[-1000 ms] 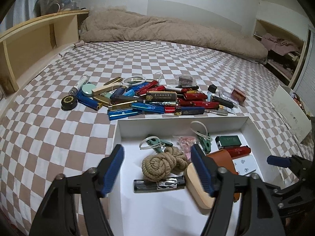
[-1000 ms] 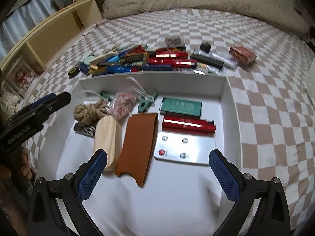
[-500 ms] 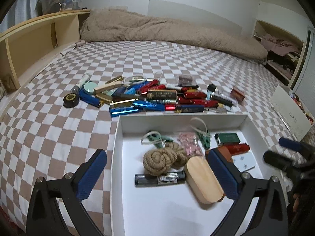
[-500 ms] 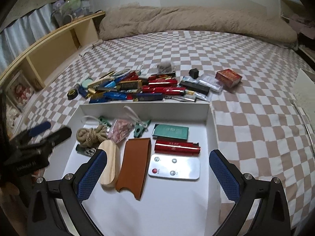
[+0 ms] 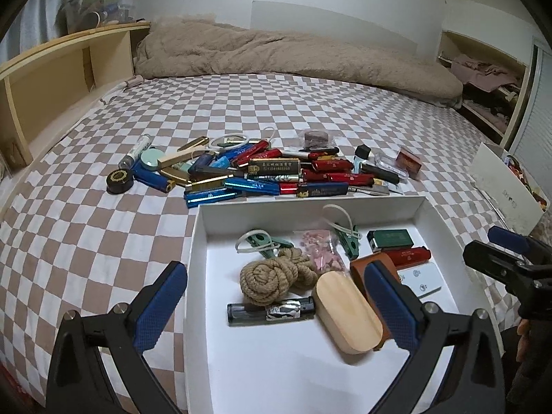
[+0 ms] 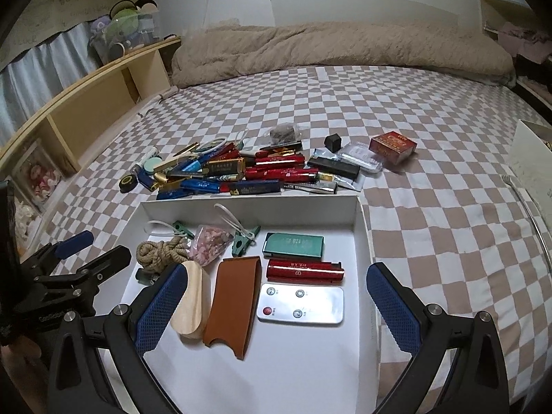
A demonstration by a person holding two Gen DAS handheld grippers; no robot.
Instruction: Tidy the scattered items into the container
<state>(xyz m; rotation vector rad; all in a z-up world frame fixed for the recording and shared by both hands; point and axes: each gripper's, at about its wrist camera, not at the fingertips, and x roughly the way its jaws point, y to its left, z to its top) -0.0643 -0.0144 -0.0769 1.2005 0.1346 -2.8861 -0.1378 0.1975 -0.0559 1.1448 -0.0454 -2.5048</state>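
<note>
Little can be read from here. The left hand-held gripper [image 6: 82, 252] carries pale lettering that looks like "GenRobot". A dark box with a gold label [image 5: 274, 166] in the pile shows digits starting "1334", the rest too small.

The box [image 6: 358, 220] lies on the bed [image 6: 431, 227]. Behind its far wall lies the pile of scattered items [image 6: 241, 169]. In the box, the rope coil [image 5: 272, 276] is at the left, the remote [image 6: 300, 305] at the right, the leather sleeve [image 6: 233, 305] between them
</note>
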